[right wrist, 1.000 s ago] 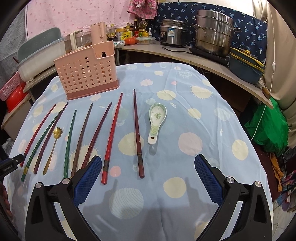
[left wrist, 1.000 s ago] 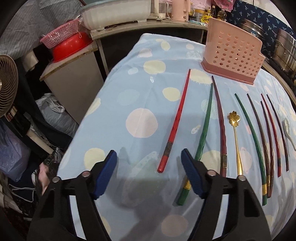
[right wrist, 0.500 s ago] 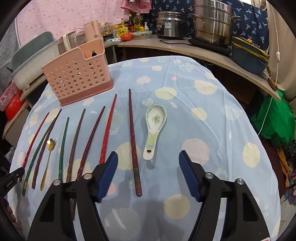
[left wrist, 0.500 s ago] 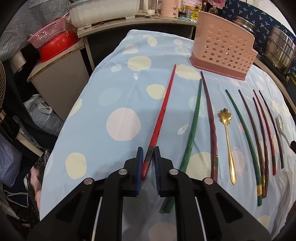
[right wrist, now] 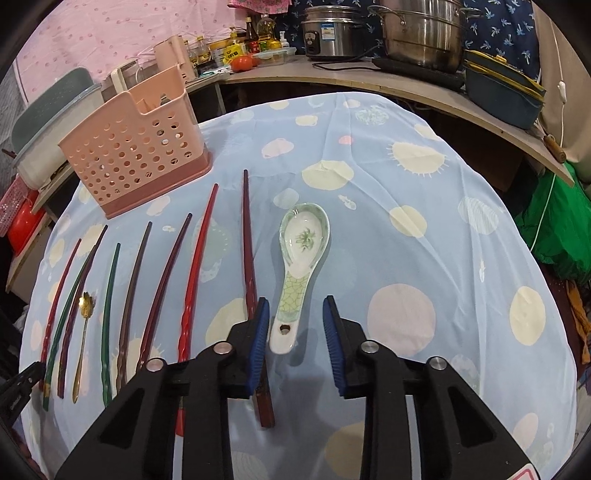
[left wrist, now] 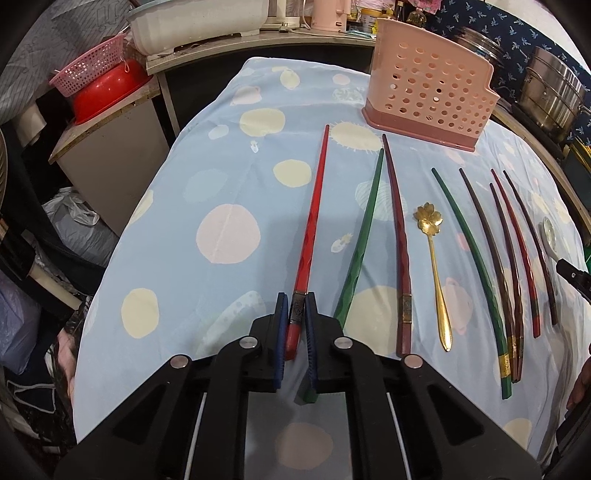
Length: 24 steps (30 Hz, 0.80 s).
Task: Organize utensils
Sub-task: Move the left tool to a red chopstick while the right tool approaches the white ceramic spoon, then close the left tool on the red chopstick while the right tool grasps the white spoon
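Several red, green and brown chopsticks lie in a row on the blue spotted tablecloth [left wrist: 221, 184]. My left gripper [left wrist: 296, 306] is shut on the thick end of the leftmost red chopstick [left wrist: 314, 206]. A gold flower spoon [left wrist: 432, 254] lies among the chopsticks. A pink perforated utensil holder [left wrist: 428, 99] stands at the far end; it also shows in the right wrist view [right wrist: 136, 147]. My right gripper [right wrist: 295, 314] is open, its jaws on either side of the handle of the white and green ceramic spoon [right wrist: 301, 254].
A counter with steel pots [right wrist: 421, 33], a rice cooker [right wrist: 332, 33] and bottles curves behind the table. A red bowl with a pink basket [left wrist: 96, 88] sits on a side stand at the left. The table edges drop off left and right.
My left gripper closed on the red chopstick's thick end and holds it. My right gripper moved forward and narrowed around the ceramic spoon's handle.
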### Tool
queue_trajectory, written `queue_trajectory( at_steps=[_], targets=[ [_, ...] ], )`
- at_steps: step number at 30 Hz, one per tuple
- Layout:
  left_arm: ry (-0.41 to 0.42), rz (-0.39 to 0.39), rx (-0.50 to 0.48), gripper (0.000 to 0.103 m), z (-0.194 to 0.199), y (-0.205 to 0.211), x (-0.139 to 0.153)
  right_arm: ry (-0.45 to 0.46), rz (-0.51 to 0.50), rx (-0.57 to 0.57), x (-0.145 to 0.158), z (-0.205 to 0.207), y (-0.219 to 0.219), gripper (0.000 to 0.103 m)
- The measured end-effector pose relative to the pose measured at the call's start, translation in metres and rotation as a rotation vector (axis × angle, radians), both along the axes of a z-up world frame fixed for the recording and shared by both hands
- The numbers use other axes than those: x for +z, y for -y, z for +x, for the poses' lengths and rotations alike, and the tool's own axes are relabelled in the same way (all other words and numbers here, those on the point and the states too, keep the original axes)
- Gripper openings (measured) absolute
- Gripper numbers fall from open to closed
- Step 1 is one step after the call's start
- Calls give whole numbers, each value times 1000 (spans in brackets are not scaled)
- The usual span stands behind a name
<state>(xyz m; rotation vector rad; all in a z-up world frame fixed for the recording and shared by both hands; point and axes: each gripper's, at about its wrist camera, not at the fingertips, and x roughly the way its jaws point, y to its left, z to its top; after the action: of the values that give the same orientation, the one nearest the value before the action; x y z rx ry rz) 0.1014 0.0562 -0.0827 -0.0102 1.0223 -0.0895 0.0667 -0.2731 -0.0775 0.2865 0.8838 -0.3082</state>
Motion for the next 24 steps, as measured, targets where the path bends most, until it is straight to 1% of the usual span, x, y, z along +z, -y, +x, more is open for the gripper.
queue_trajectory(
  at_steps=[5, 8, 16, 24],
  targets=[
    [3, 2, 1, 9, -1, 0, 0, 4, 11, -1, -1, -2, 4, 12],
    [3, 2, 2, 9, -4, -1, 0, 10, 26, -2, -1, -6, 7, 12],
    [20, -12, -1, 8, -12, 0, 10, 37, 28, -4, 8, -18, 8, 12],
    [41, -32, -8, 3, -20, 0, 22, 76, 38, -6, 22, -32, 10, 12]
  ],
)
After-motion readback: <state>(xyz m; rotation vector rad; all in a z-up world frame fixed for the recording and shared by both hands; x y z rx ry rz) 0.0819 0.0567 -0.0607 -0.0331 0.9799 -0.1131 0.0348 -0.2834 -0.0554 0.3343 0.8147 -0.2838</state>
